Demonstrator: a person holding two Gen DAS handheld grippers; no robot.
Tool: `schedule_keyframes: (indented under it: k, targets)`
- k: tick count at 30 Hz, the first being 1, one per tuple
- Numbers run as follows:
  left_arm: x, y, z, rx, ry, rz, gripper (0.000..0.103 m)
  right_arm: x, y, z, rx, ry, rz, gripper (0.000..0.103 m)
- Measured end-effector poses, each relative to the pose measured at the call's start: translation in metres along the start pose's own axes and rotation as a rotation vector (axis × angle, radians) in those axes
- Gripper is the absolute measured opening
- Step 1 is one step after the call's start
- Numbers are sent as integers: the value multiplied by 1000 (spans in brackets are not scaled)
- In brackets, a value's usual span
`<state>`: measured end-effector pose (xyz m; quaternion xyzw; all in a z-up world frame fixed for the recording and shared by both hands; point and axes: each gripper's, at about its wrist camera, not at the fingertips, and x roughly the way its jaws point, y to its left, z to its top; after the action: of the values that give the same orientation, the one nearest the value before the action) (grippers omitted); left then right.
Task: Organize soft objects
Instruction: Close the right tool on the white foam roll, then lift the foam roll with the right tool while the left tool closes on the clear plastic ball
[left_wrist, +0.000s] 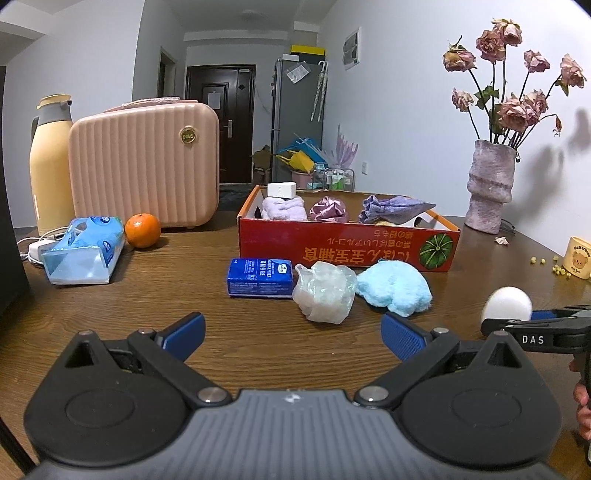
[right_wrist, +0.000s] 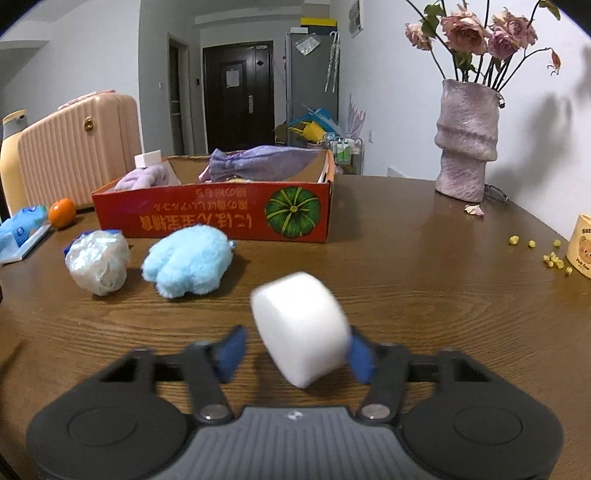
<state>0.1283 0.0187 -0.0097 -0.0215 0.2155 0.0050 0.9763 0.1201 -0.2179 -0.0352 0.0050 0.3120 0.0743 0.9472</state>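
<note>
The right claw (right_wrist: 295, 354) is closing around the white foam roll (right_wrist: 301, 328), its right pad touching, the left not quite; the roll's axis is tilting forward-left. The left claw (left_wrist: 291, 332) is hanging open, empty. Ahead-left, across open worktop (right_wrist: 406, 277), the red box (right_wrist: 221, 214) is waiting.

"DAS" on right tongs (left_wrist: 532, 317); "Butterbear" on cup (left_wrist: 578, 258).
</note>
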Motion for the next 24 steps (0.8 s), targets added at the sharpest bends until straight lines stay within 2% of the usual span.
schedule_keyframes:
  k: [1,6,19,24]
  targets:
    - [0,0,0,1,0,0,103,0,-1,0,4,3,5,36]
    - [1,0,-1,3,3,2,103,-8,-4,1,19,-46,26,32]
    - [15,-3,-1,7,44,-6,103,-14,-7,5,50,-123,7,32]
    - [28,-12,3,46,36,-4,103,-14,-9,7,65,-149,-7,32]
